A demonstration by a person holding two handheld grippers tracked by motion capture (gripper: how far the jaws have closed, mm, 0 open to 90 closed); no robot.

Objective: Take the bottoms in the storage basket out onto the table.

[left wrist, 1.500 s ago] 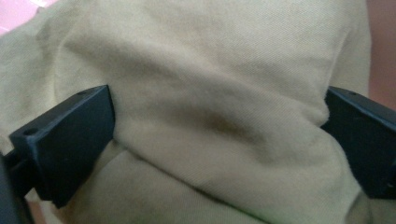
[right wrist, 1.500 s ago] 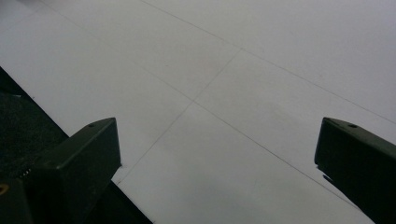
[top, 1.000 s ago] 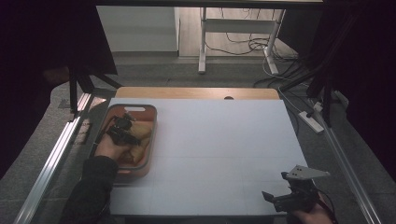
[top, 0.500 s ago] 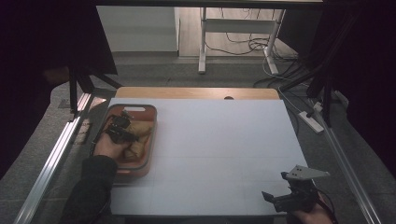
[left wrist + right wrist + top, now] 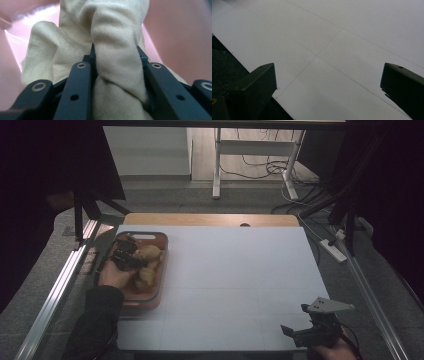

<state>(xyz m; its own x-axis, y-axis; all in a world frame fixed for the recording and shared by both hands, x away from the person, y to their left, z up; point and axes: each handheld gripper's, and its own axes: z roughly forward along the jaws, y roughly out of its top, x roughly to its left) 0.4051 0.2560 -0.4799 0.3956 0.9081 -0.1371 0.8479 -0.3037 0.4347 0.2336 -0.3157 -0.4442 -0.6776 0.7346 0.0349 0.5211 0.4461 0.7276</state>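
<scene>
High view is looking forward and down over the whole tabletop. Left gripper view is sitting tight against cloth in the basket near the left edge. Right gripper view is facing bare tabletop by the near right corner.

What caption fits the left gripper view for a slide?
Left claw shut on a fold of crumpled beige cloth inside the red plastic basket.
</scene>
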